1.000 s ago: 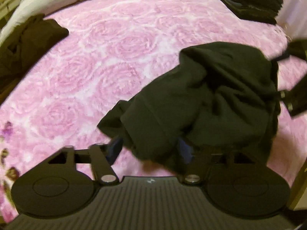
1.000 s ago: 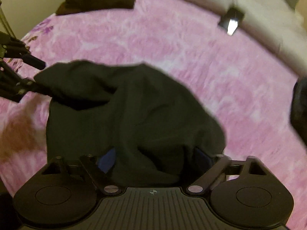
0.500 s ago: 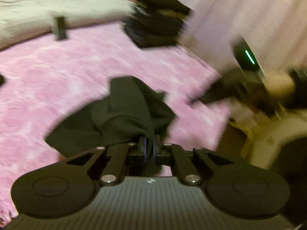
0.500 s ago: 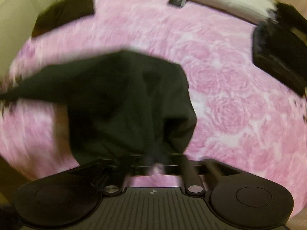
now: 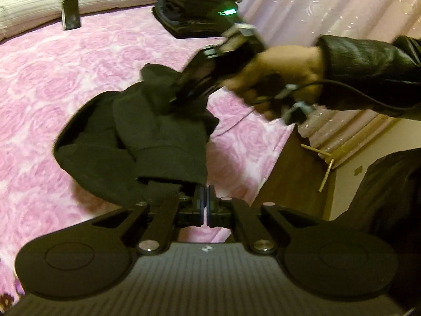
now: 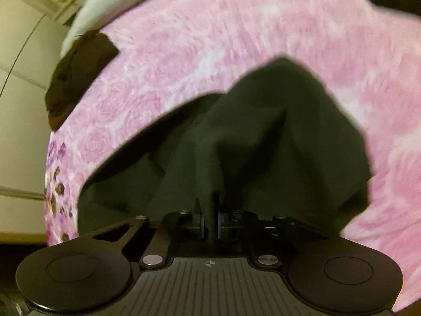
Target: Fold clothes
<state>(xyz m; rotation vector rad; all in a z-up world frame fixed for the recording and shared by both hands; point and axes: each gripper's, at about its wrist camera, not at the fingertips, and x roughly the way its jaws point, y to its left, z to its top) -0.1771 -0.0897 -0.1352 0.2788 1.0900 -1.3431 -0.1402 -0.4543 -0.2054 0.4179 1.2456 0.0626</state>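
The dark garment [image 5: 147,142] hangs bunched above the pink rose-patterned bedspread [image 5: 52,84], held by 2 grippers. The left gripper [image 5: 204,197] is pinched together on its hem. The right gripper [image 6: 210,223] (jaws just closing) clamps a fold, a hand [image 5: 284,79] gripping its handle.

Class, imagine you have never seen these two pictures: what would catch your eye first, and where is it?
The dark garment, bunched and lifted over the pink rose-patterned bedspread, pinched in both the left gripper and the right gripper. Then the stack of folded dark clothes at the bed's far edge.
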